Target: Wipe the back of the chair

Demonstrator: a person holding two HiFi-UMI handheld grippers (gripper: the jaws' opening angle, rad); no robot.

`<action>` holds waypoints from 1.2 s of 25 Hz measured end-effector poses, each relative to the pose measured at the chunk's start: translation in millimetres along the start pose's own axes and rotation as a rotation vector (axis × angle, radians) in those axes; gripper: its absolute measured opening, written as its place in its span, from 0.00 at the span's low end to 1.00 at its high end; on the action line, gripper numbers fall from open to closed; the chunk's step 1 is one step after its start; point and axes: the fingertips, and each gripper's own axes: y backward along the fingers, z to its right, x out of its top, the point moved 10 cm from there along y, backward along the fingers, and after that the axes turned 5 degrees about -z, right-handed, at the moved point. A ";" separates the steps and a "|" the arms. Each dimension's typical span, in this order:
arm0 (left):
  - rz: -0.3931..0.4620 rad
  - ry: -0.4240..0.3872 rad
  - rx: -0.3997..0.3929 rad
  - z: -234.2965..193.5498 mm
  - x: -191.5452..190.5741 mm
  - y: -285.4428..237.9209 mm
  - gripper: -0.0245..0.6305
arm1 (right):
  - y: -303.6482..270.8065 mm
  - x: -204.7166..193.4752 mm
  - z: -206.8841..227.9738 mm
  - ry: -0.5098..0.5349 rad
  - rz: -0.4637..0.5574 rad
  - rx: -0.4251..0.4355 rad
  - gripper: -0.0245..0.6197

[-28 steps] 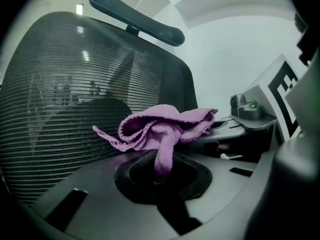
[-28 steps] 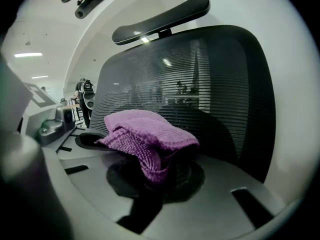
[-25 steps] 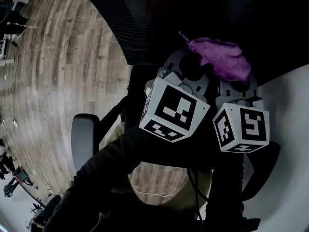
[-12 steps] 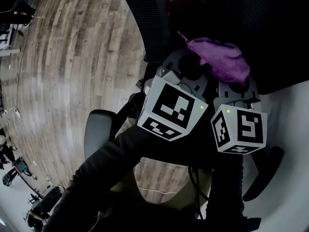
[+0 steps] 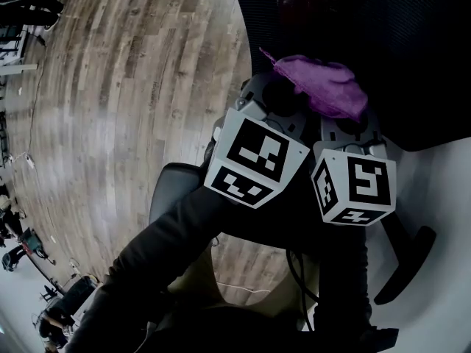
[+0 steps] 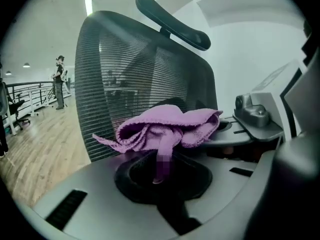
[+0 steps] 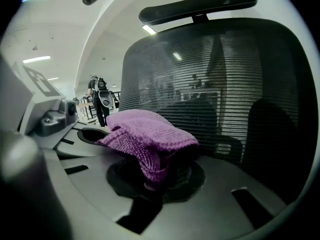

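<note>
Chair back (image 5: 383, 50) farther right behind purple cloth (image 5: 324, 87)

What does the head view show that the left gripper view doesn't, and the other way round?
Only the head view shows the marker cubes and the person's dark sleeve. Only the left gripper view shows the chair's headrest and a ceiling light. Both show the purple cloth, the mesh chair back and the wooden floor.
</note>
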 end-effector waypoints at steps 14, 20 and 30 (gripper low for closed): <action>-0.056 0.091 0.076 -39.5 -12.5 32.0 0.11 | -28.1 8.2 -44.0 0.007 -0.008 0.086 0.11; -0.021 0.172 0.146 -49.4 -24.2 45.9 0.11 | -37.9 9.9 -60.1 0.013 -0.006 0.138 0.11; -0.002 0.238 0.178 -62.0 -30.3 54.8 0.11 | -45.2 11.7 -72.3 0.012 0.003 0.170 0.11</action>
